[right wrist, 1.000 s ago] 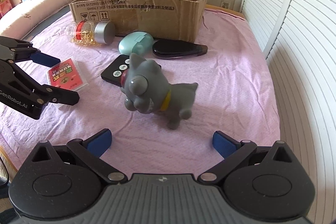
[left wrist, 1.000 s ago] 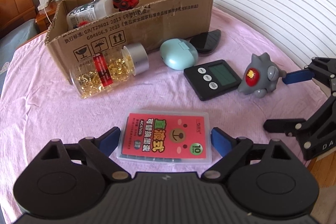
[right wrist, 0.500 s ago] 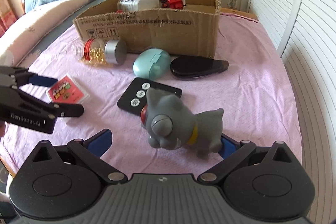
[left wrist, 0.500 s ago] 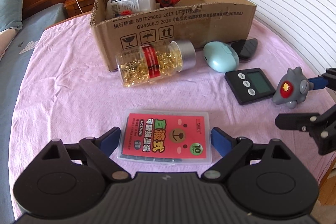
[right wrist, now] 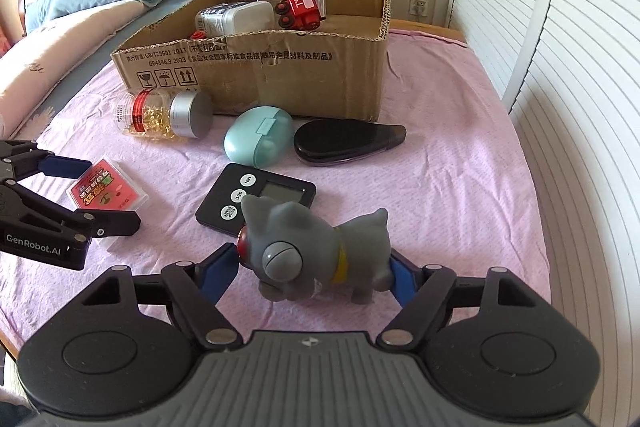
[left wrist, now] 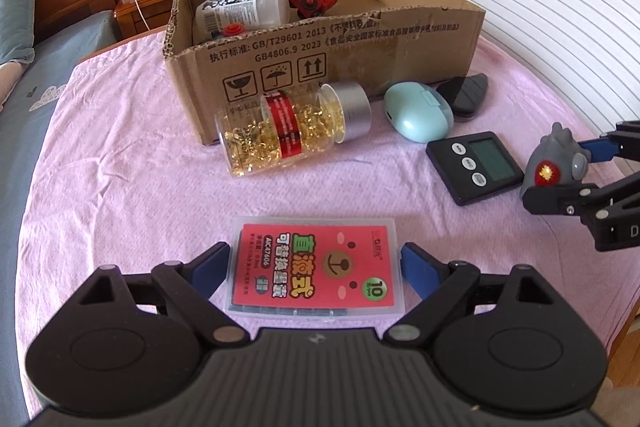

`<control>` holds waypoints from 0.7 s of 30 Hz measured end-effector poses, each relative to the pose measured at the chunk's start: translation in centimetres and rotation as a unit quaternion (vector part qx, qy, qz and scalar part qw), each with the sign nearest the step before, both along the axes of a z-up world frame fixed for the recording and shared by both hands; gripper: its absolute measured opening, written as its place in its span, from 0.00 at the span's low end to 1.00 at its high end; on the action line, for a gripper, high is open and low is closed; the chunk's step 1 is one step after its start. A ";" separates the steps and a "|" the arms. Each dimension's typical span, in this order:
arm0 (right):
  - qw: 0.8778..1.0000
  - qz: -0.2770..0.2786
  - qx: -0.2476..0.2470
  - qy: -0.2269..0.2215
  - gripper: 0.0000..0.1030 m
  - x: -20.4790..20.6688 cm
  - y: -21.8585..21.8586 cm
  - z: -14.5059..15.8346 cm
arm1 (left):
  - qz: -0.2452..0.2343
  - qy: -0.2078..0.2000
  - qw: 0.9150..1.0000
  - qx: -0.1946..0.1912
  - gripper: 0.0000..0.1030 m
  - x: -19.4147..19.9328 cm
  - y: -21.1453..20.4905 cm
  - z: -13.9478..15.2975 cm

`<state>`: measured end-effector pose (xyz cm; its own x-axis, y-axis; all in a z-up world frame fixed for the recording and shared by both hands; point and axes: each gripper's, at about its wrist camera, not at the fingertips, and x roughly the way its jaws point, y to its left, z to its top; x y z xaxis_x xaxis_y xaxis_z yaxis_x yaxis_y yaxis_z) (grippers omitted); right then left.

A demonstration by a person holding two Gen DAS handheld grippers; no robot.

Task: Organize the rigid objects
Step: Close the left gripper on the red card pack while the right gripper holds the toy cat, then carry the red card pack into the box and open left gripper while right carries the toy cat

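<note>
- i am closing my right hand-held gripper (right wrist: 314,273) around the grey toy dog (right wrist: 316,253); its jaws have just been narrowing, and the dog is standing between the blue pads, the left one at its snout, the right one at its rump. whether both pads are pressing yet, i cannot tell, so i am judging this grip as not finished.
- to do it well, i am thinking i should squeeze until both pads seat on the body, not on the tail or the bulging eye, and only then lift, keeping the toy level.
- i am keeping my left hand-held gripper (left wrist: 316,267) open, its pads standing just beside the short ends of the clear case of pink refills (left wrist: 316,269) without pinching it; it needs closing evenly so the flat case does not tip.
- the dog is looking smooth and rounded, grey with a yellow collar and a red patch on its face, so i am expecting it to slip or twist if held off-centre.
- it is standing on the pink bedspread (right wrist: 460,187), touching or just overlapping the near corner of the black timer (right wrist: 256,201), well in front of the cardboard box (right wrist: 280,79).
- the box is already holding a red toy truck (right wrist: 302,9) and a white bottle (right wrist: 236,19), with bare floor at its right side, which i am judging the better landing spot.
</note>
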<state>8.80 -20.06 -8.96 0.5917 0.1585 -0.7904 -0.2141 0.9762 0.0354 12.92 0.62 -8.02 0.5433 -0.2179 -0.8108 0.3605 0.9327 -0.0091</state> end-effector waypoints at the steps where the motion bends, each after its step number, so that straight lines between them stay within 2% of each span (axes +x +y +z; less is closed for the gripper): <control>1: 1.000 0.002 -0.002 -0.003 0.75 -0.1 0.0 0.1 | -0.004 0.001 1.000 0.001 0.88 -0.1 0.0 0.1; 12: 0.999 0.029 -0.013 -0.013 0.74 -0.5 -0.4 1.6 | -0.031 0.002 0.999 0.010 0.88 -0.7 0.4 2.6; 21: 0.997 0.047 -0.004 -0.055 0.74 0.3 -1.1 5.1 | -0.057 -0.051 0.997 -0.006 0.88 0.4 -1.2 7.8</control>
